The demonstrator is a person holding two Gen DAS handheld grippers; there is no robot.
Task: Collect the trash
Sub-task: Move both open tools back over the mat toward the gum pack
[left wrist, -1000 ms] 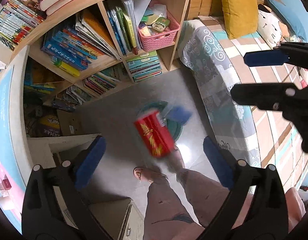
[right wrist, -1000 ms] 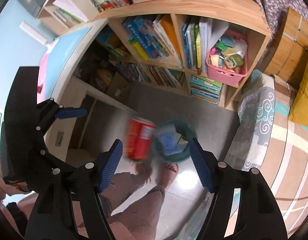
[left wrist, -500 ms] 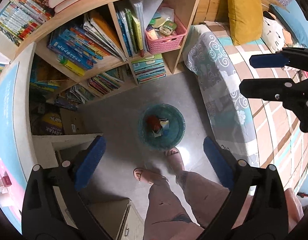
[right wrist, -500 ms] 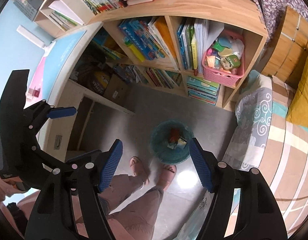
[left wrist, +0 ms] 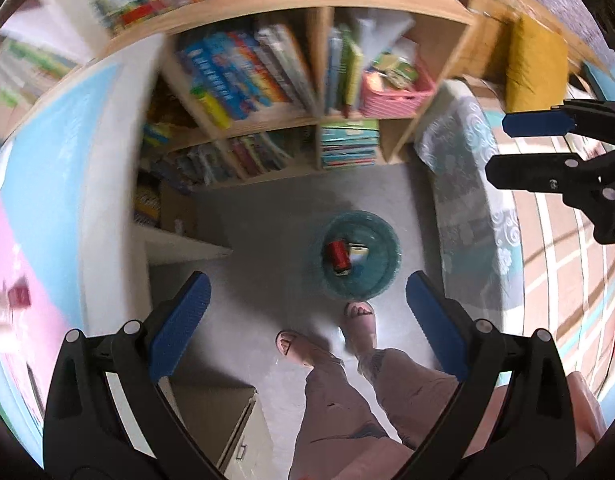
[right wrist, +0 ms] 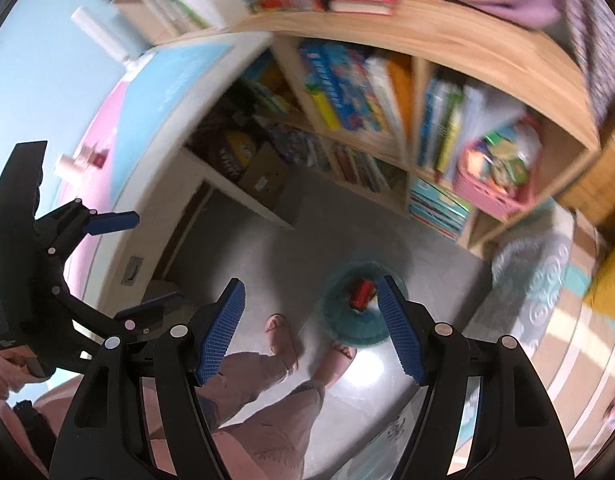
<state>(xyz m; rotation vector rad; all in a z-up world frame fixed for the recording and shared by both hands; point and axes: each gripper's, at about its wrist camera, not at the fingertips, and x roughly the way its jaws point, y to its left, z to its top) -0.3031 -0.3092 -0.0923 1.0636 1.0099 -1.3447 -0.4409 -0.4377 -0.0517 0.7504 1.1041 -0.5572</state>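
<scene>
A round teal waste bin (left wrist: 390, 240) stands on the grey floor, just ahead of the person's sandalled feet (left wrist: 361, 322). A red can (left wrist: 338, 255) lies inside it beside some pale scraps. My left gripper (left wrist: 307, 320) hangs high above the floor, open and empty, the bin showing between its blue pads. My right gripper (right wrist: 311, 328) is likewise open and empty, with the bin (right wrist: 347, 332) and red can (right wrist: 361, 294) by its right pad. Each gripper appears in the other's view: the right gripper (left wrist: 519, 148) at the right edge, the left gripper (right wrist: 127, 264) at the left.
A wooden bookshelf (left wrist: 319, 120) full of books holds a pink basket (left wrist: 391, 92). A bed with a patterned blanket (left wrist: 471, 184) and yellow pillow (left wrist: 535, 60) lies right. A white desk with a blue and pink mat (left wrist: 47, 168) and a drawer unit (left wrist: 227, 420) are left.
The red can, in mid-air a second ago, has dropped into the teal bin and lies there. Both grippers have swung sideways and rolled; the views are now blurred.
</scene>
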